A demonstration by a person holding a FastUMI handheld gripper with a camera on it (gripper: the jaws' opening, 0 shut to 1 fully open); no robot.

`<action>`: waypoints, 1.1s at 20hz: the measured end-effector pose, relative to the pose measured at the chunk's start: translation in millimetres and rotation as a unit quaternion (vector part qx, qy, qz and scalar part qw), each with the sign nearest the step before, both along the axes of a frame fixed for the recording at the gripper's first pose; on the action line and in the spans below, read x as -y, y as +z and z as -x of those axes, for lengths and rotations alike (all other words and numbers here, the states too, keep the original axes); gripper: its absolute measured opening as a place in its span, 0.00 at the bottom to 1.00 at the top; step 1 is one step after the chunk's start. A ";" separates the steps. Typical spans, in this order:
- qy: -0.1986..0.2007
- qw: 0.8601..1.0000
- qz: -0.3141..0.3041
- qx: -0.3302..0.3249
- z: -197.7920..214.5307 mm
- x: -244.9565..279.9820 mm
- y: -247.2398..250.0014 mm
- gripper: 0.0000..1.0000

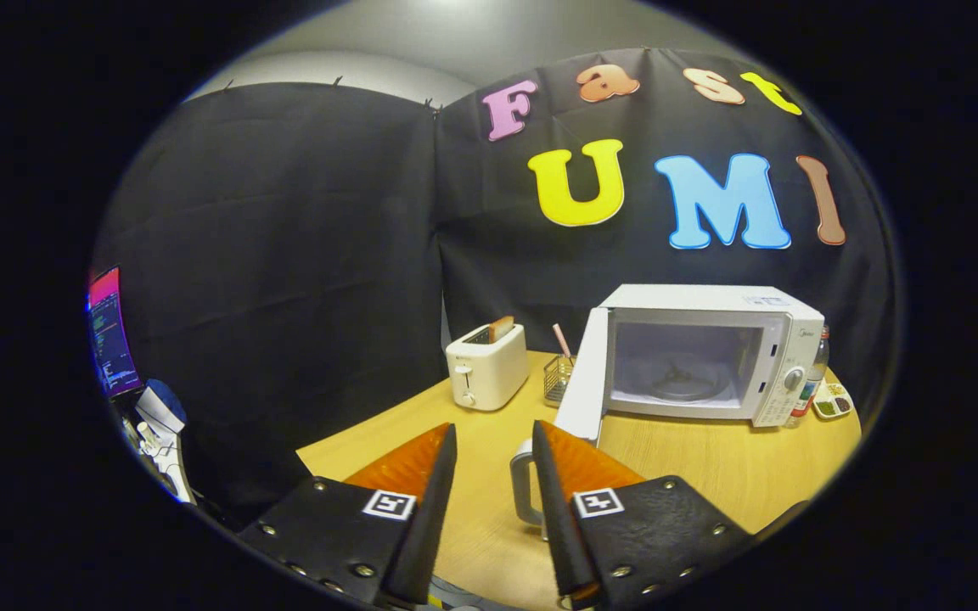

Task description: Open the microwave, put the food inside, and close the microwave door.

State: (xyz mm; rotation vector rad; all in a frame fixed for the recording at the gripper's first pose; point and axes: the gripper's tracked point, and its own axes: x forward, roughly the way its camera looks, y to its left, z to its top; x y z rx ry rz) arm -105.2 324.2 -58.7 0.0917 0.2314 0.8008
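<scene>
While the claw [493, 441] is held wide apart with nothing gripped, bare wooden worktop [693, 462] is seen between its two fingers.

Items counted on the worktop:
- One microwave [710, 352], white, box-shaped, at about 1 o'clock beyond the fingers. Its long axis is laid across the worktop; the open cavity is turned toward the claw. One door [584, 382] is swung fully out on the left-hand hinge side, its edge reaching toward the right finger. One glass turntable [680, 382] is seen inside the pale cavity, with no food on it. One control strip with round knobs is carried at the right of the front.
- One toaster [486, 367], white, at about 12 o'clock beyond the fingers, well left of the microwave, with one slice of toast [502, 327] standing up from its slot.
- One wire basket [558, 378], between toaster and door, with a pink stick leaning in it.
- One pale handle [524, 488], just beside the right finger; the body it belongs to is hidden.
- One bottle [813, 378] and one small dish [833, 400], at the microwave's right end.
</scene>
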 end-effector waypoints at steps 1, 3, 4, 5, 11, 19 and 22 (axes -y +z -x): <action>-0.009 1.000 -0.008 0.006 -4.7 11.9 6.5 0.70; -0.027 0.999 -0.012 0.017 -13.0 36.0 10.4 0.95; -0.038 0.999 -0.007 0.020 -18.2 47.3 9.3 0.98; -0.049 0.999 -0.002 0.020 -22.6 60.9 4.1 0.98; -0.086 0.995 0.040 -0.009 -33.0 120.2 -45.7 0.98; -0.080 0.989 0.086 -0.093 -27.4 143.8 -134.1 0.98; -0.071 0.984 0.098 -0.130 -23.8 142.3 -165.0 0.98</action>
